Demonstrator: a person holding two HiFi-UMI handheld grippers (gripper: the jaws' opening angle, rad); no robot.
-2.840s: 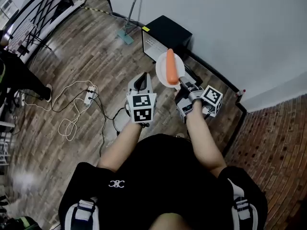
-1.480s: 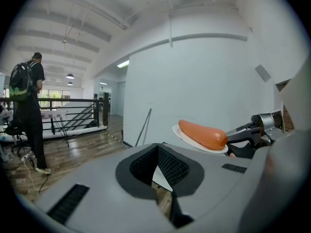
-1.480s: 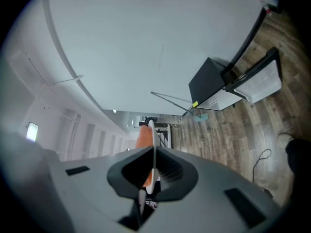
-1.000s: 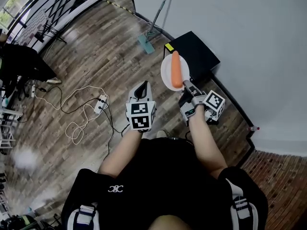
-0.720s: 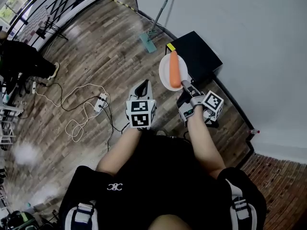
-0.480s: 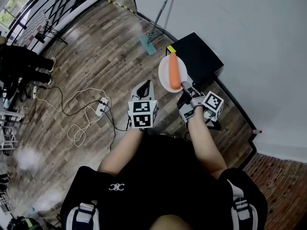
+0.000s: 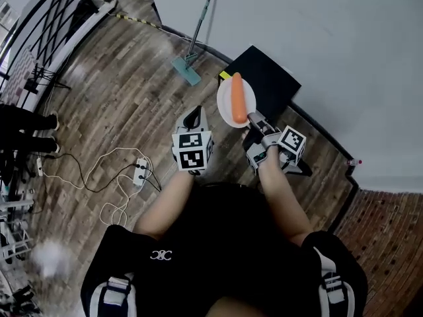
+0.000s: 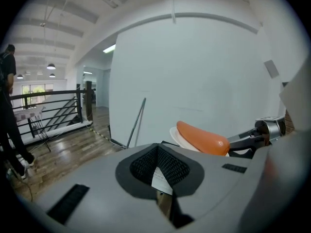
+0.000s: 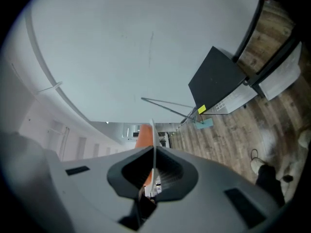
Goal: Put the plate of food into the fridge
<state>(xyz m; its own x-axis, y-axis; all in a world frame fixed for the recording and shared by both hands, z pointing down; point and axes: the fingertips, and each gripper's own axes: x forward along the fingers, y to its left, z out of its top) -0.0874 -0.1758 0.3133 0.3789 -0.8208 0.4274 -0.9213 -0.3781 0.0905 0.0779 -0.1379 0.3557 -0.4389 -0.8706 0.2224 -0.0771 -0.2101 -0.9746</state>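
A white plate [image 7: 228,102] with a long orange carrot [image 7: 236,98] on it hangs in the air in front of me. My right gripper [image 7: 253,118] is shut on the plate's near rim. The right gripper view shows the plate [image 9: 154,142] edge-on between the jaws, with the carrot [image 9: 143,136] behind it. A small black fridge [image 7: 268,81] stands on the floor against the white wall, just beyond the plate, its door closed. My left gripper [image 7: 193,115] hovers left of the plate, shut and holding nothing. The left gripper view shows the carrot [image 8: 201,137] and the right gripper [image 8: 257,134].
A mop [image 7: 190,45] leans on the wall left of the fridge. A power strip with cables [image 7: 140,172] lies on the wooden floor at the left. A person's legs [image 7: 26,132] show at the far left, near a black railing [image 7: 49,28].
The plate with the carrot has stayed in my right gripper's grip. My head view has swung, so the mop, cables and bystander sit elsewhere in it. Both grippers keep their pose.
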